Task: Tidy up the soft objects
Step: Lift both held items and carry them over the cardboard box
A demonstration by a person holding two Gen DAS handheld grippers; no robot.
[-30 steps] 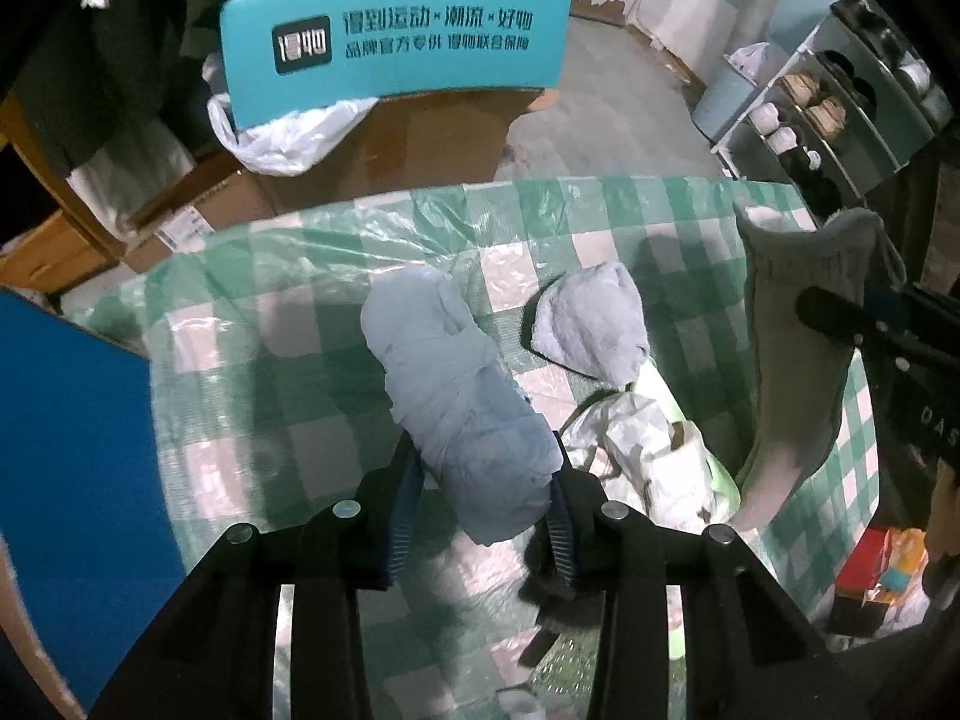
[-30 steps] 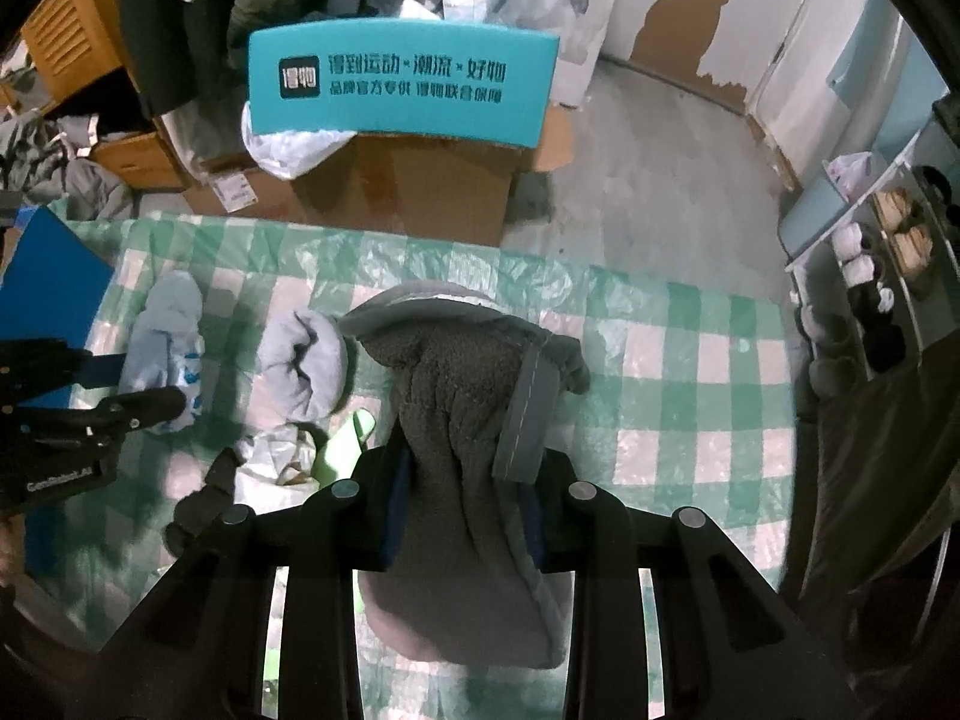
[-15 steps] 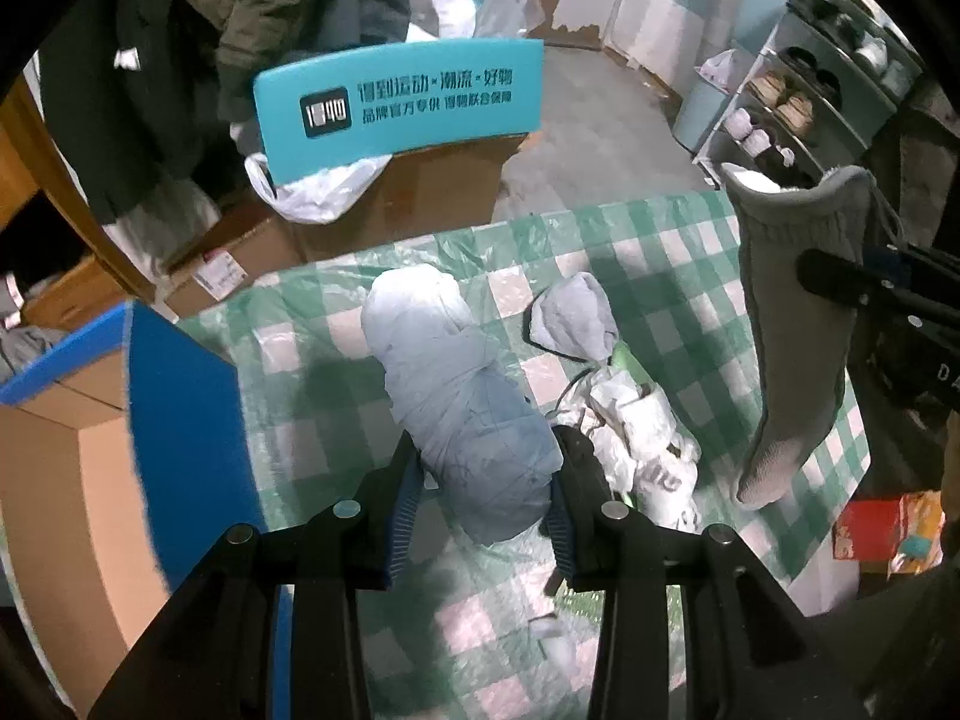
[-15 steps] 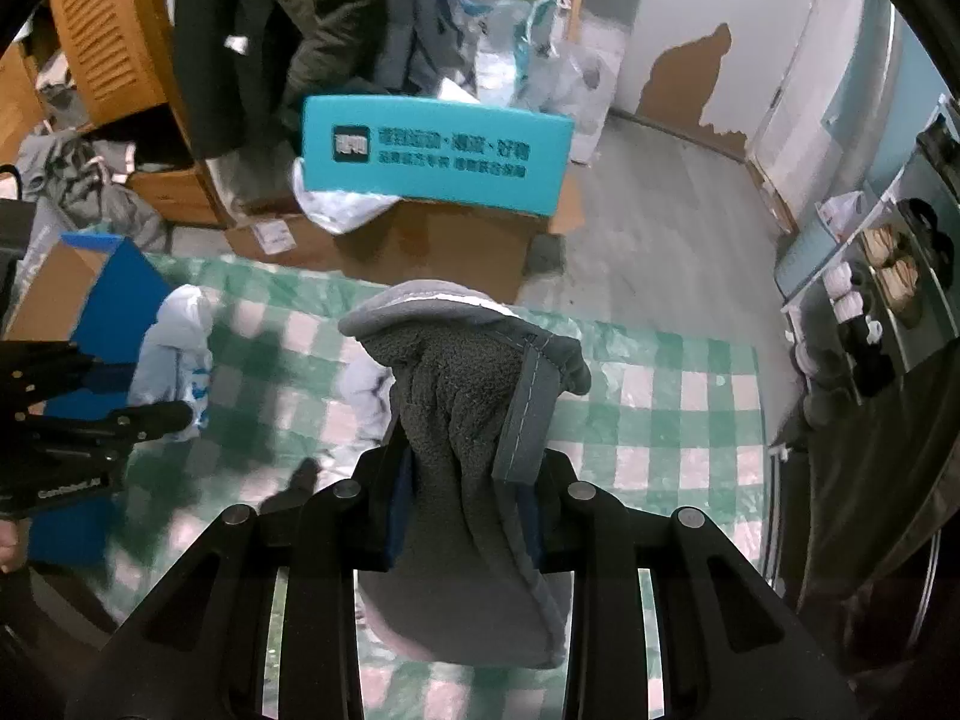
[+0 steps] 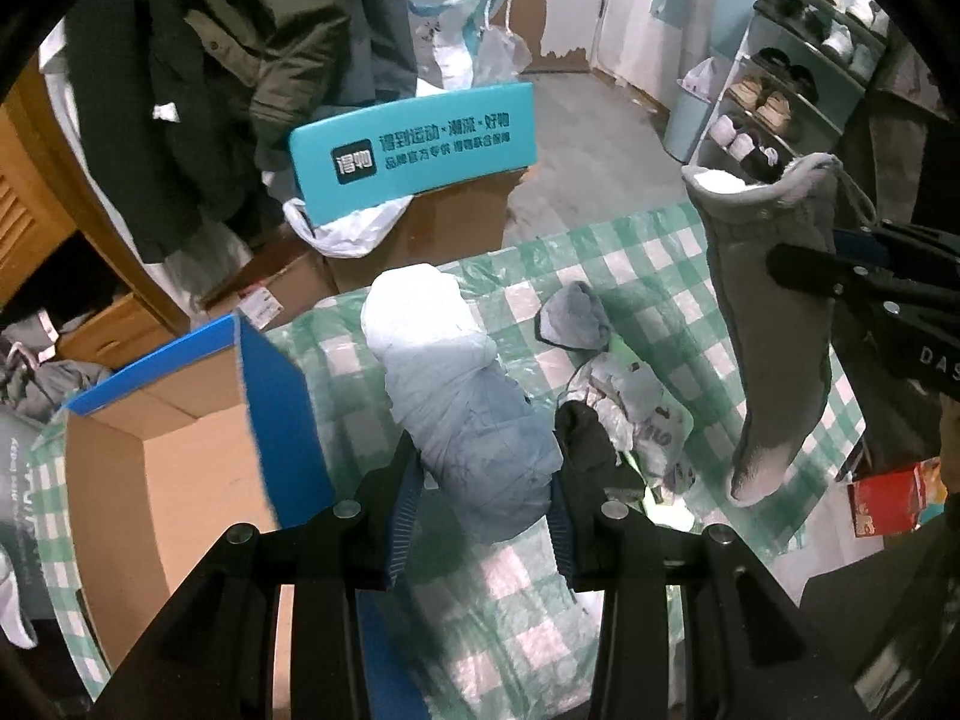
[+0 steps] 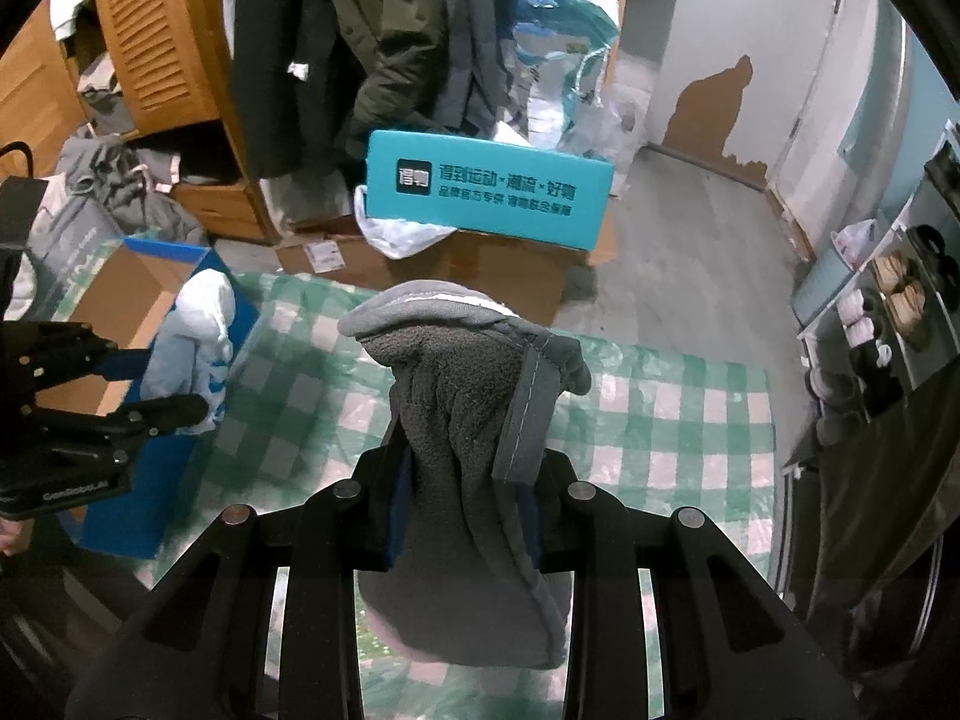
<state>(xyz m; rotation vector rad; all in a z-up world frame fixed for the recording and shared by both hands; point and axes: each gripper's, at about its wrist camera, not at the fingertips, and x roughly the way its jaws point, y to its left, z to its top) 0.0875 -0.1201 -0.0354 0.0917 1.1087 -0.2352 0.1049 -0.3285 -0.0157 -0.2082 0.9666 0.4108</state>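
Observation:
My left gripper is shut on a pale blue sock and holds it in the air above the green checked table; the gripper also shows in the right wrist view with the sock. My right gripper is shut on a grey fleece sock, which hangs long at the right of the left wrist view. An open blue cardboard box stands at the table's left end, beside the pale sock.
A grey sock, a dark item and crumpled plastic bags lie mid-table. A teal-lidded carton stands beyond the far edge. A shoe rack is at the right. Coats hang behind.
Both grippers have risen with their socks, so the table looks smaller. The left one has swung left, bringing the blue box's open inside into view.

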